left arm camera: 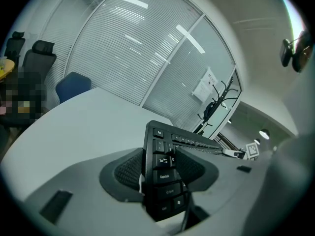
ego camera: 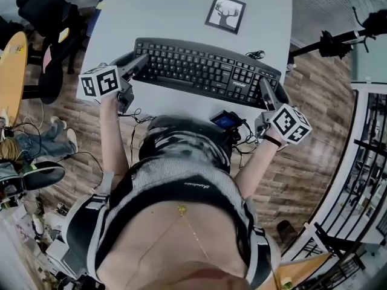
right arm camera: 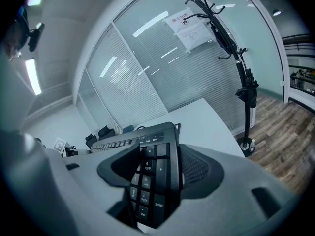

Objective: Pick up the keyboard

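Note:
A black keyboard (ego camera: 205, 70) lies crosswise over the white table (ego camera: 175, 11), in front of the person. My left gripper (ego camera: 140, 60) grips its left end, and my right gripper (ego camera: 265, 84) grips its right end by the number pad. In the left gripper view the keyboard's left end (left arm camera: 165, 178) stands edge-on between the ribbed pads (left arm camera: 129, 170) of my left gripper (left arm camera: 160, 167). The right gripper view shows the number pad (right arm camera: 147, 181) between the pads (right arm camera: 197, 168) of my right gripper (right arm camera: 156, 173). Whether the keyboard rests on the table cannot be told.
A framed deer picture (ego camera: 225, 14) lies on the table beyond the keyboard. Its cable (ego camera: 257, 54) curls at the back right. A small device with a lit screen (ego camera: 225, 121) sits at the person's waist. Office chairs (ego camera: 48, 35) stand left, a coat stand (right arm camera: 246, 92) right.

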`<action>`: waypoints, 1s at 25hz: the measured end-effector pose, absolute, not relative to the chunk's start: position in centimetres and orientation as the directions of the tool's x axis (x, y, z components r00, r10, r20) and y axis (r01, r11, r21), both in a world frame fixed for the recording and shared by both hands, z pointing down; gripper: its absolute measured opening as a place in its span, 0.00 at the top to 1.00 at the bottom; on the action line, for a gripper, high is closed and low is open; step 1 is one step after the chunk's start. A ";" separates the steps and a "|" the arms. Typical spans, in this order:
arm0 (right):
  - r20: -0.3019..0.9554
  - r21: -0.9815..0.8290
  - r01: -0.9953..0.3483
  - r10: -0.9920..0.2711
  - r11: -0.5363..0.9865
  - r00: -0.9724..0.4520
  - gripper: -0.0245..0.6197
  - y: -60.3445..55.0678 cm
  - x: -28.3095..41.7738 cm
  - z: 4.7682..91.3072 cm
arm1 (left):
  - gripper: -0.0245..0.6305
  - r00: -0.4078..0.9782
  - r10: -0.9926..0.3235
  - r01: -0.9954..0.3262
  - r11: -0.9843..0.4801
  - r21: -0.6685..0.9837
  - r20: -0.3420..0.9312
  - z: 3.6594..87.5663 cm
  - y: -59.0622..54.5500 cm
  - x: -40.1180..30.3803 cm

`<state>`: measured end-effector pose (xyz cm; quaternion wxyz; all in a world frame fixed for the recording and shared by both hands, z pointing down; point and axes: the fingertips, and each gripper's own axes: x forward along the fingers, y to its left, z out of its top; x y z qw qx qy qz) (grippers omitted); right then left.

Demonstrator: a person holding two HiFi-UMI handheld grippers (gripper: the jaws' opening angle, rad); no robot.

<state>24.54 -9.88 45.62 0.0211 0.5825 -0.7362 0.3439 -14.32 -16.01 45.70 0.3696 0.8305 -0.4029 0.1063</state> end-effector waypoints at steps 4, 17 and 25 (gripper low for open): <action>0.430 -0.495 -0.865 -0.840 0.088 -0.332 0.58 -9.8 24.3 45.5 | 0.66 0.637 -0.607 -0.761 -0.398 0.513 0.475 45.3 -16.1 -14.6; 0.418 -0.493 -0.865 -0.845 0.097 -0.333 0.58 -9.8 24.2 45.0 | 0.66 0.647 -0.603 -0.752 -0.404 0.522 0.466 44.9 -15.8 -14.4; 0.424 -0.492 -0.865 -0.842 0.094 -0.333 0.58 -9.9 24.1 45.0 | 0.66 0.639 -0.609 -0.759 -0.399 0.515 0.470 44.8 -16.0 -14.6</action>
